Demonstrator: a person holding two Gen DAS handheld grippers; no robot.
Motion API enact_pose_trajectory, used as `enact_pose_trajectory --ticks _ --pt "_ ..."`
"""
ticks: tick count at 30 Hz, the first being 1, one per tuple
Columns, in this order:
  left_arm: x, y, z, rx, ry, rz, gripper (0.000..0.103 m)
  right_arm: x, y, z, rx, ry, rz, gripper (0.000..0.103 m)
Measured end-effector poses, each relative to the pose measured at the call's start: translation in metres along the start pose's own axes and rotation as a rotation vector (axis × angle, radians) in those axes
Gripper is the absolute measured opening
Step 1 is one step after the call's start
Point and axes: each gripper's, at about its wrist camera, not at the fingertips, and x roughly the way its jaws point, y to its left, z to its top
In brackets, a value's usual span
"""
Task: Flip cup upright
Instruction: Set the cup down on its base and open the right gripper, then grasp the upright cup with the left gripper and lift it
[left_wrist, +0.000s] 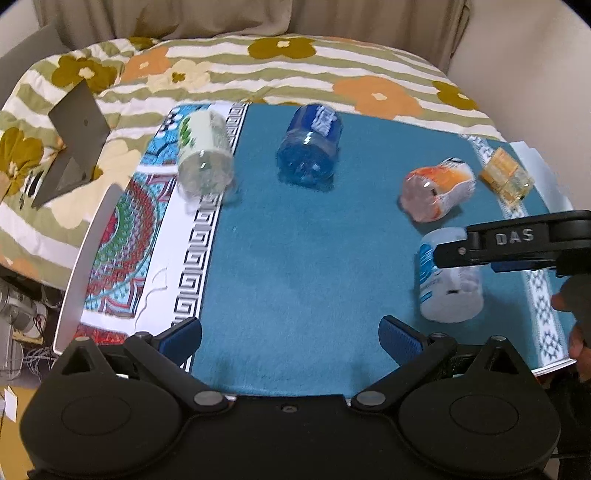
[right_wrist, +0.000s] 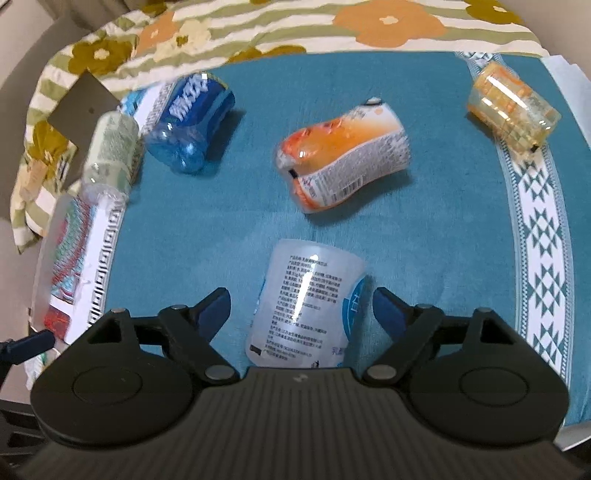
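The right gripper (right_wrist: 301, 308) had its blue-padded fingers (right_wrist: 216, 308) spread wide, one on each side of the white cup (right_wrist: 306, 302), neither pad touching it. That cup lay on its side on the teal mat (right_wrist: 443, 240), its printed wall facing up; which end was the mouth could not be told. It looked like thin clear plastic: light, glossy, probably slippery, and likely to buckle if squeezed hard, so a gentle hold across the middle of the wall seemed best before tipping it up. Beyond the white cup lay an orange cup (right_wrist: 343, 158), also on its side; further beyond and to the left were a blue cup (right_wrist: 192, 122) and a green cup (right_wrist: 110, 151), and far to the right a yellow cup (right_wrist: 513, 107), all tipped over. The left gripper (left_wrist: 290, 339) was well to the left of the white cup, its fingers wide apart and holding nothing.
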Motion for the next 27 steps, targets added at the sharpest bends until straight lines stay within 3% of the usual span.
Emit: enact_pose_trajectory --ticks 8,12,15,19,21,27 --pt "-0.014 -0.046 0.043 0.114 0.002 -0.102 0.103 -0.075 -0.041 -0.007 0.03 -0.171 -0.027 0.103" --pt "0.001 -0.075 0.067 0.159 0.073 -0.157 0.103 -0.103 -0.077 -0.02 0.07 -0.252 -0.097 0.103" --pt "0.02 -0.096 0.081 0.176 0.153 -0.155 0.103 -0.115 -0.096 -0.035 0.049 -0.323 -0.142 0.103" --pt "0.05 -0.125 0.089 0.197 0.243 -0.121 0.099 -0.11 -0.123 -0.049 0.064 -0.335 -0.118 0.103" --pt "0.065 -0.136 0.09 0.202 0.283 -0.098 0.09 -0.104 -0.135 -0.053 0.083 -0.325 -0.096 0.103" --pt "0.101 -0.149 0.092 0.181 0.373 -0.056 0.089 -0.08 -0.163 -0.062 0.122 -0.273 -0.035 0.103"
